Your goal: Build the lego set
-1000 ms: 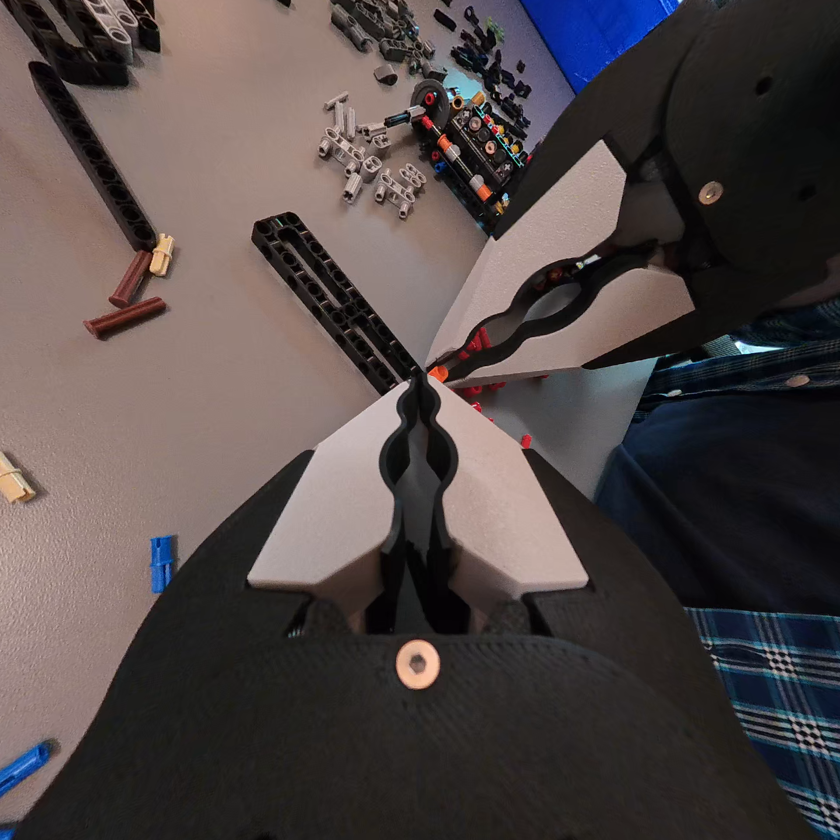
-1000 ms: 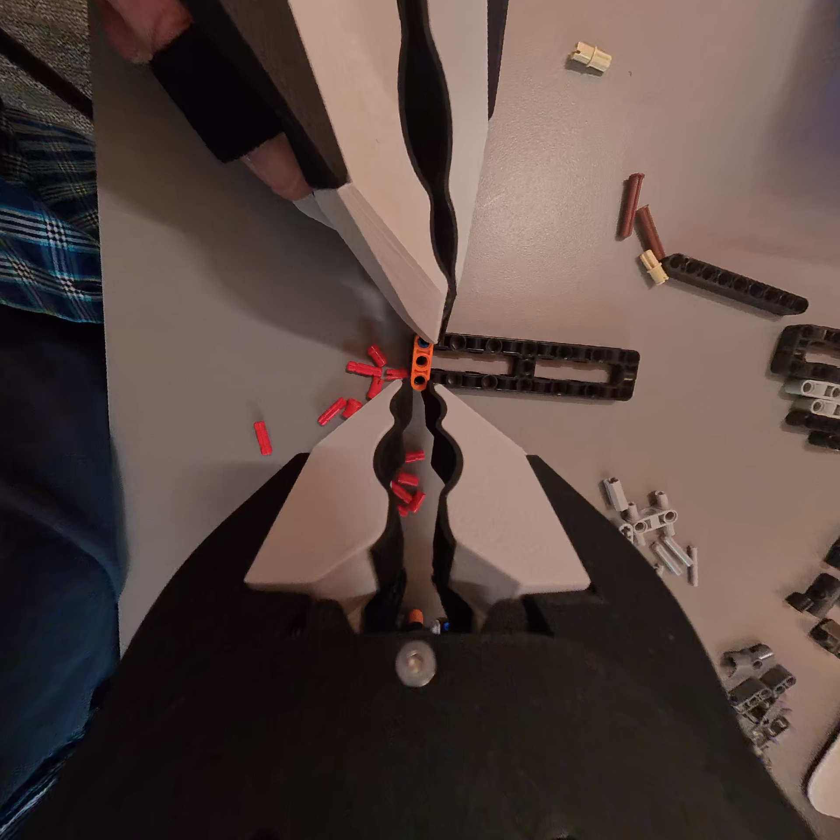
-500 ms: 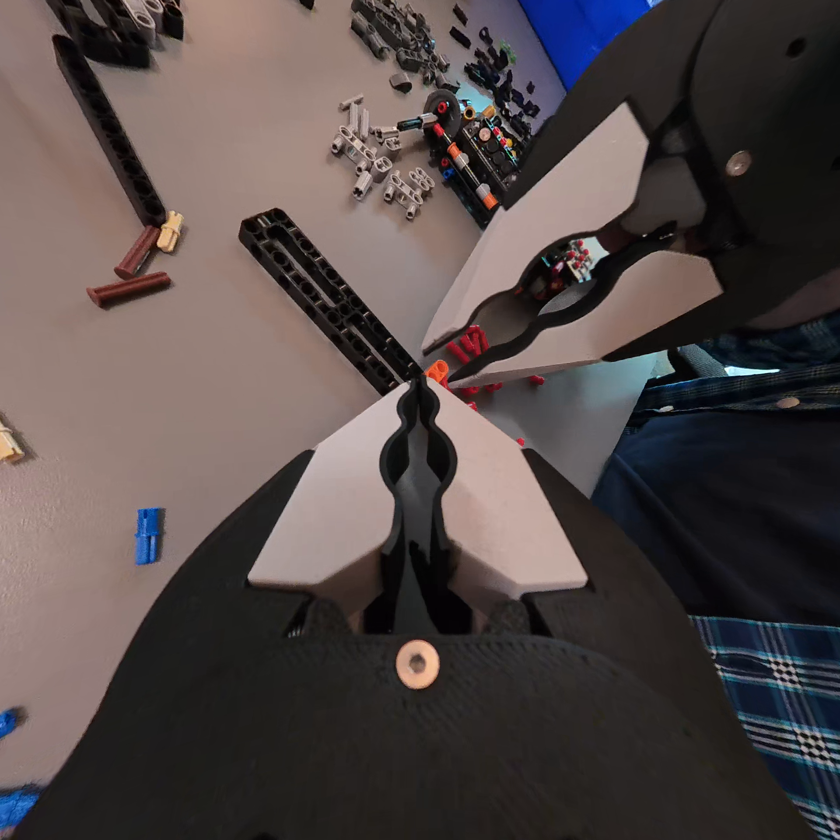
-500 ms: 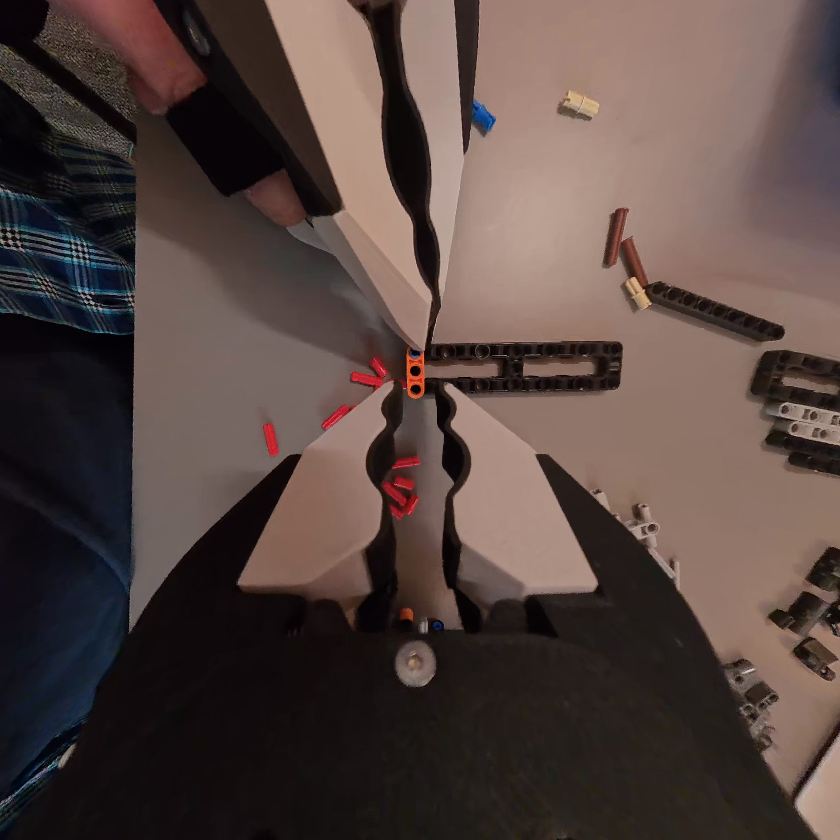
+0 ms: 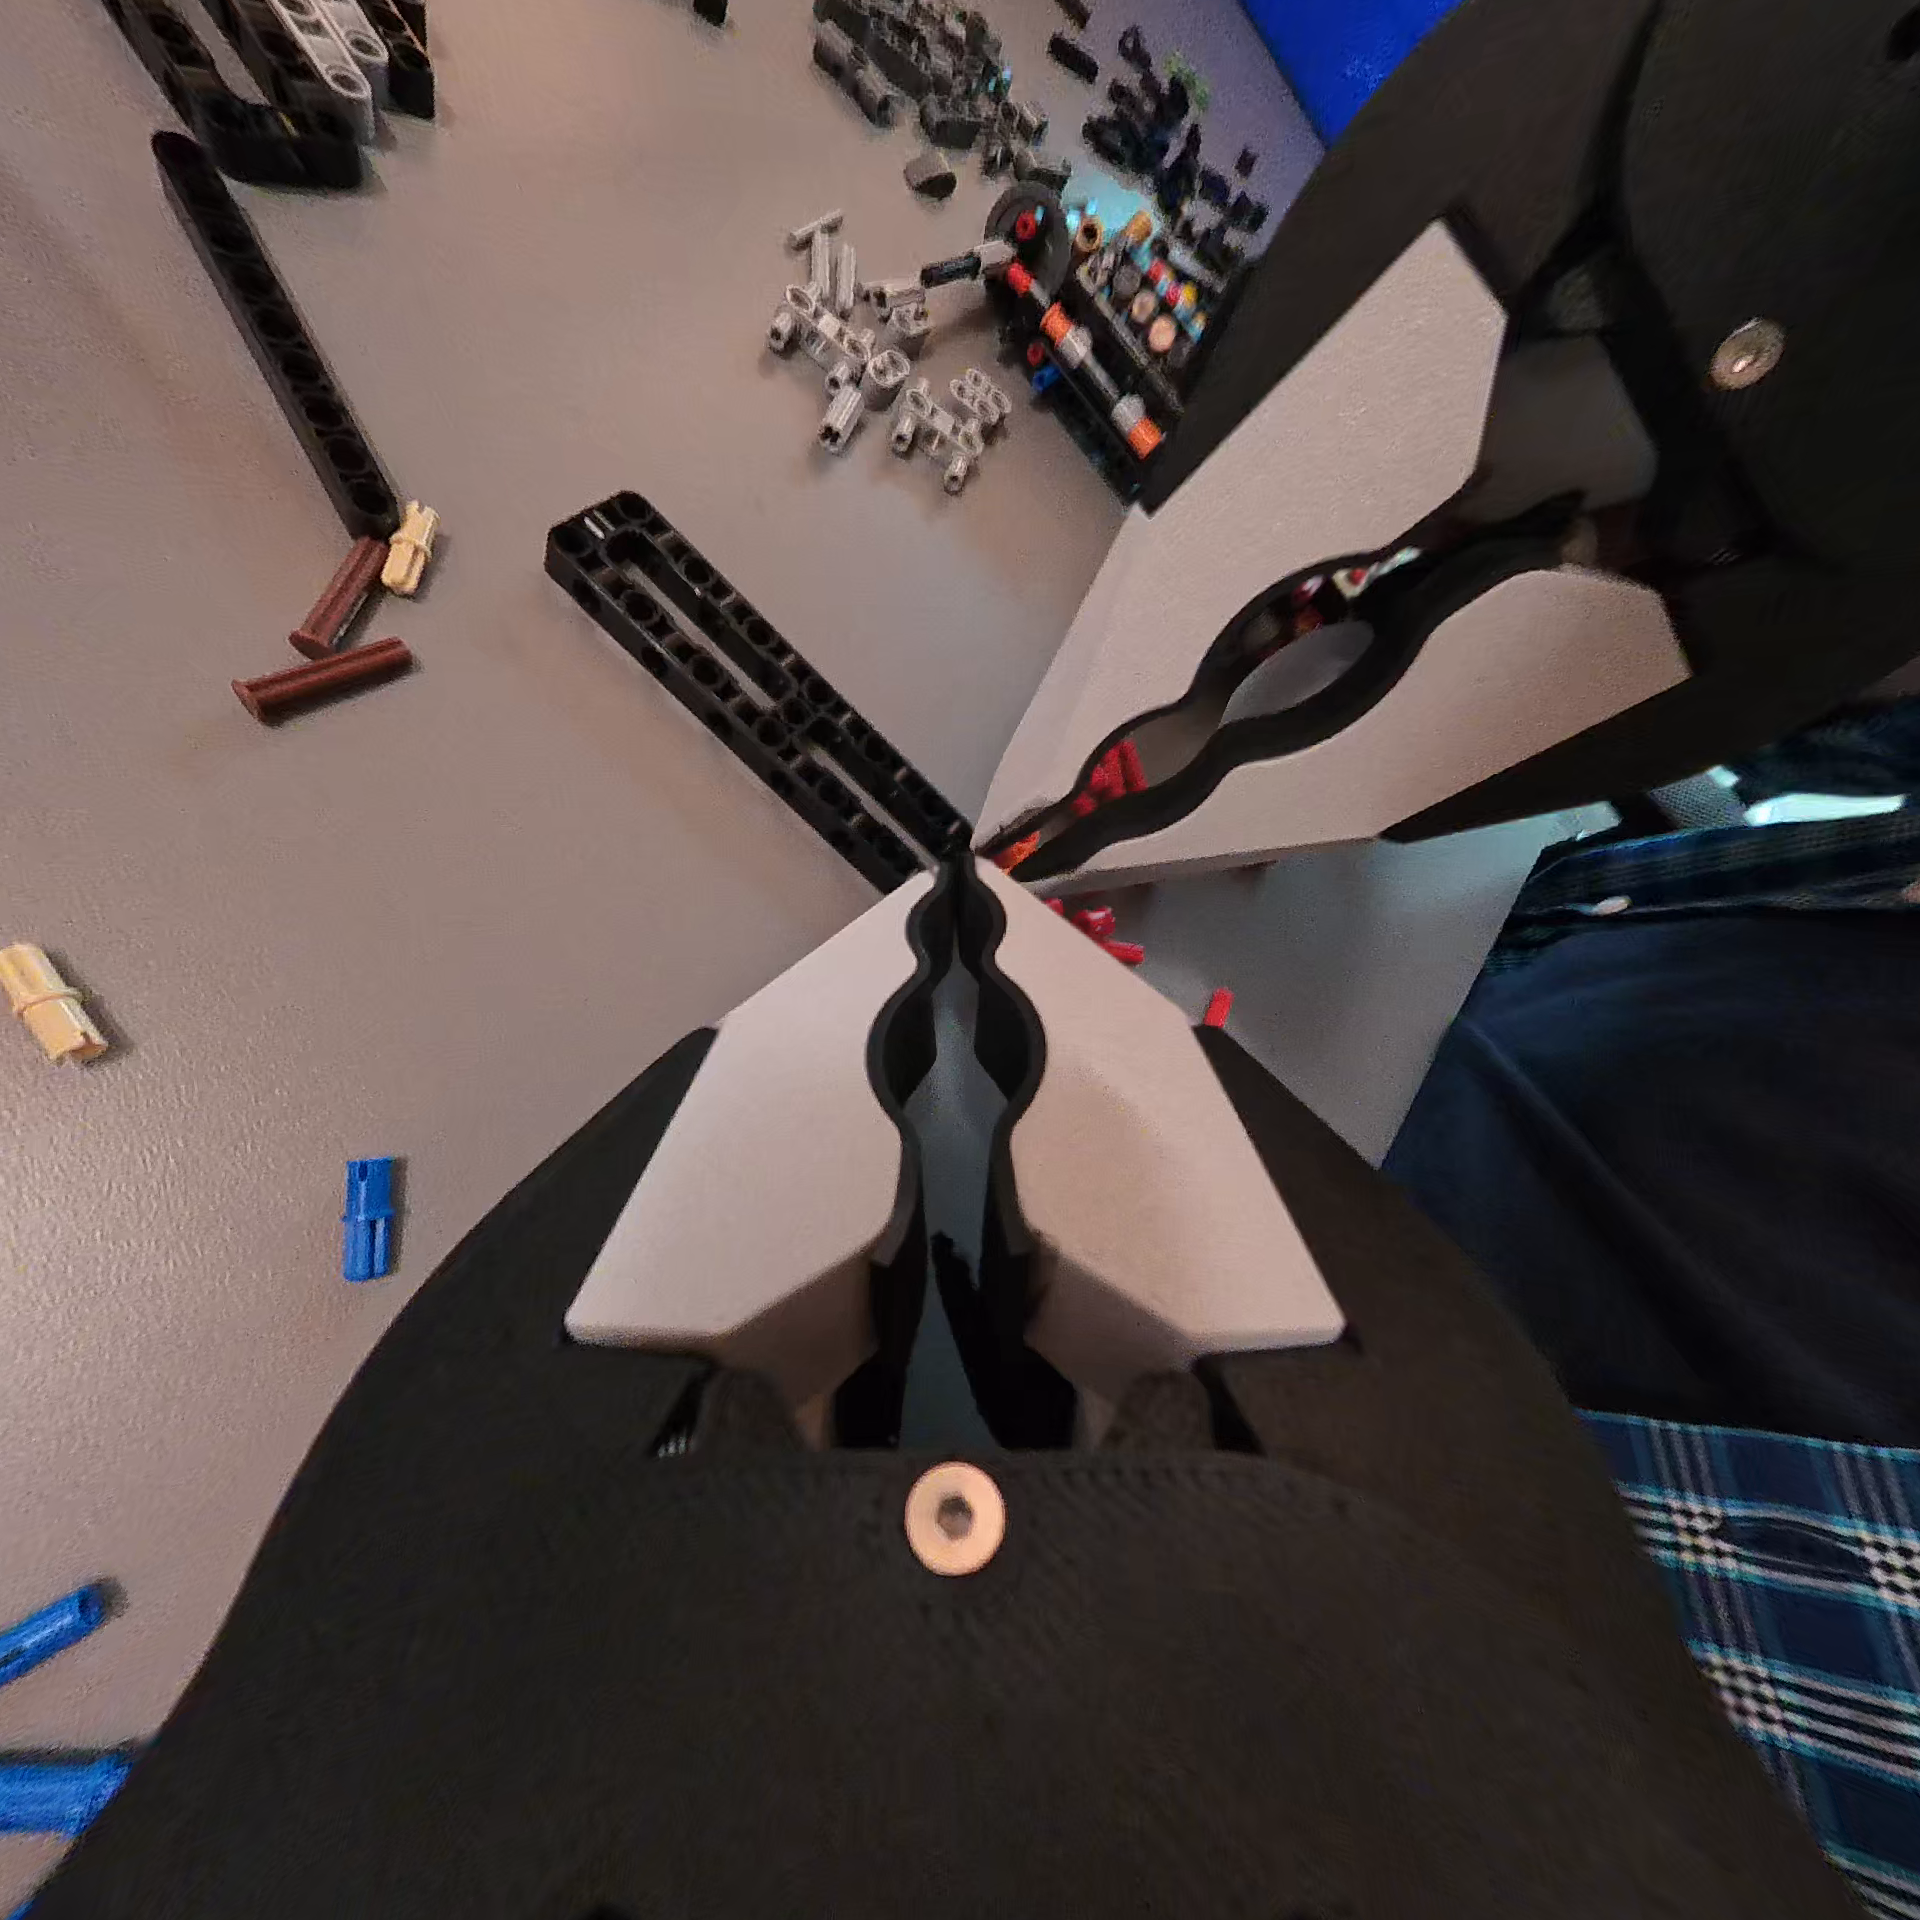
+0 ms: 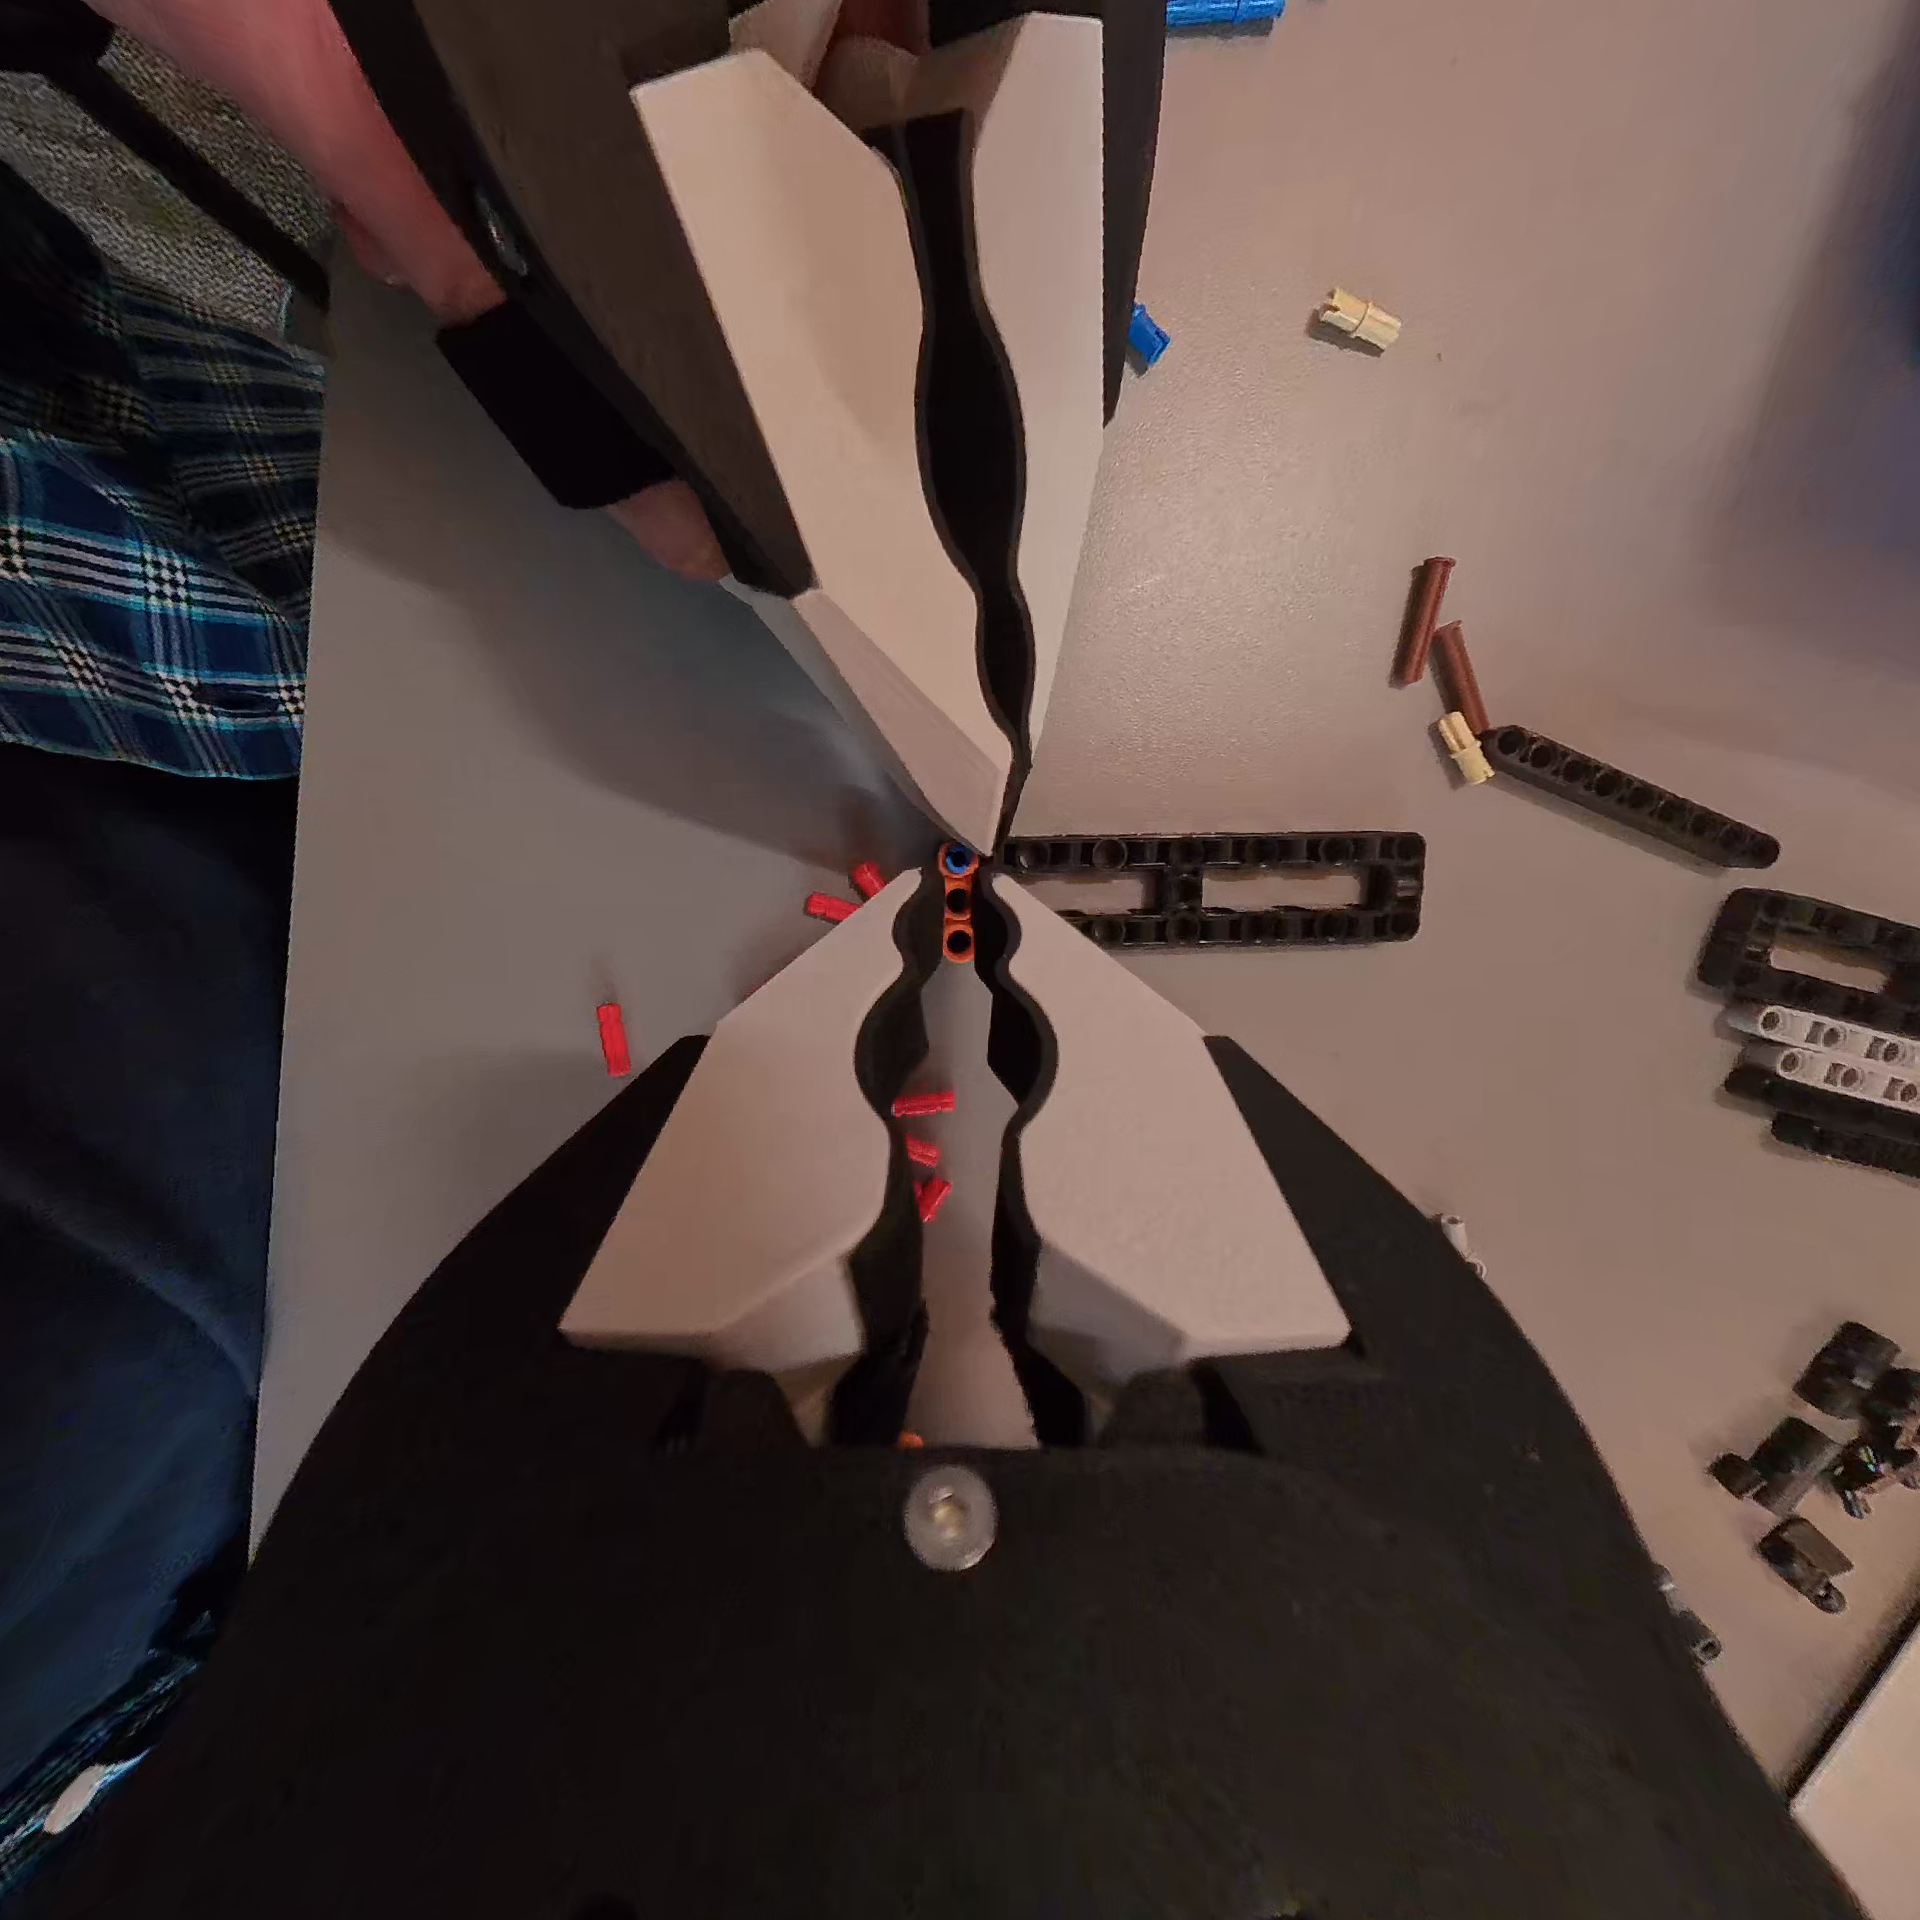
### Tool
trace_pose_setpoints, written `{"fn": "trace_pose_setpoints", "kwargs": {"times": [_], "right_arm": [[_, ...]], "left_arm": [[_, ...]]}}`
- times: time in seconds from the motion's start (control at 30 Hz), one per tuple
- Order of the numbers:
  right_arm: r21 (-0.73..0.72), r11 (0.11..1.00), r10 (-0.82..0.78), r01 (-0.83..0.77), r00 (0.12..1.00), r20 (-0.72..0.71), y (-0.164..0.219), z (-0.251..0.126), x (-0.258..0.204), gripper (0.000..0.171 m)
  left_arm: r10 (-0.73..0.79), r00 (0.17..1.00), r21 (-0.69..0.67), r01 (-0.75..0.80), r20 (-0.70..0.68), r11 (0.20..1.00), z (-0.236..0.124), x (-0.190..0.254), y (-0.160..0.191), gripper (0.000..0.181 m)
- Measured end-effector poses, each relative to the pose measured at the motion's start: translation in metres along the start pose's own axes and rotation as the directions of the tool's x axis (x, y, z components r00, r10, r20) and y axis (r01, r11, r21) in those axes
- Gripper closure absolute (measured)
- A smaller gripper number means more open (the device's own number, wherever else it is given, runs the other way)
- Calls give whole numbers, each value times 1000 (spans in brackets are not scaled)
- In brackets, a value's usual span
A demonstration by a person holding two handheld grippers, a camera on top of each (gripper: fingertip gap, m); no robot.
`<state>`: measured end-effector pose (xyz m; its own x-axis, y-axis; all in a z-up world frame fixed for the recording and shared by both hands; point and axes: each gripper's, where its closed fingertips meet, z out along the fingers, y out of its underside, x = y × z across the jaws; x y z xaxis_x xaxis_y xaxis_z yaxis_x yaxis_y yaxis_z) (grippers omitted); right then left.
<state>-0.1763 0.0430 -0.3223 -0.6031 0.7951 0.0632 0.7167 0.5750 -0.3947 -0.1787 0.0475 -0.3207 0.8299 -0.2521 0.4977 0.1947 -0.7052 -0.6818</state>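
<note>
In the right wrist view my right gripper (image 6: 956, 888) is shut on a small orange three-hole beam (image 6: 957, 916) with a blue pin (image 6: 956, 858) in its far hole. The beam sits at the near end of a long black frame (image 6: 1226, 854) lying flat on the grey table. My left gripper (image 6: 1006, 821) comes in from above, shut, with its tips at that same end. In the left wrist view my left gripper (image 5: 954, 873) meets the frame (image 5: 748, 675), and the right gripper (image 5: 1003, 854) comes in from the right. Whether the left tips pinch anything is hidden.
Red pins (image 6: 923, 1101) lie scattered around the grippers. A long black beam (image 5: 281, 332), brown axles (image 5: 322, 677), tan pins (image 5: 47, 1003), a blue pin (image 5: 367, 1218), grey connectors (image 5: 883, 364) and a part-built assembly (image 5: 1091, 343) lie farther off. The table edge (image 6: 301, 935) and a person's lap are close by. The grippers are tip to tip, or close to it.
My right gripper opened half a second ago, moved forward, and now has closed around the orange beam. My left gripper has stayed shut at the frame's end.
</note>
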Motion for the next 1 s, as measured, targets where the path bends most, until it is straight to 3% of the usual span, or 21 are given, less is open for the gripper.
{"fn": "trace_pose_setpoints", "kwargs": {"times": [0.03, 0.07, 0.1, 0.23, 0.57, 1.0], "right_arm": [[-4, 1000, 0, 0, 1000, 5, 0, 1, 0, 168], [-3, 1000, 1, -1, 1000, 10, -1, 1, 0, 168], [-4, 1000, 2, -2, 1000, 14, -1, 1, 0, 168], [-21, 1000, -12, 13, 1000, 15, -1, 2, 0, 168], [22, 1000, 1, -2, 998, 60, 0, -2, 4, 168], [-38, 998, -51, 53, 997, 55, 7, -4, 6, 171]], "left_arm": [[8, 1000, 0, -8, 7, 1000, 1, -1, 0, 181], [12, 1000, -7, -12, 19, 1000, 1, -2, 1, 181], [37, 997, -101, -30, 73, 994, 5, -9, 15, 181], [37, 997, -108, -29, 72, 994, 5, -9, 16, 181], [39, 998, 11, -38, -48, 999, -8, 6, -2, 181], [460, 883, -107, -451, 93, 886, 0, 0, 1, 181]]}}
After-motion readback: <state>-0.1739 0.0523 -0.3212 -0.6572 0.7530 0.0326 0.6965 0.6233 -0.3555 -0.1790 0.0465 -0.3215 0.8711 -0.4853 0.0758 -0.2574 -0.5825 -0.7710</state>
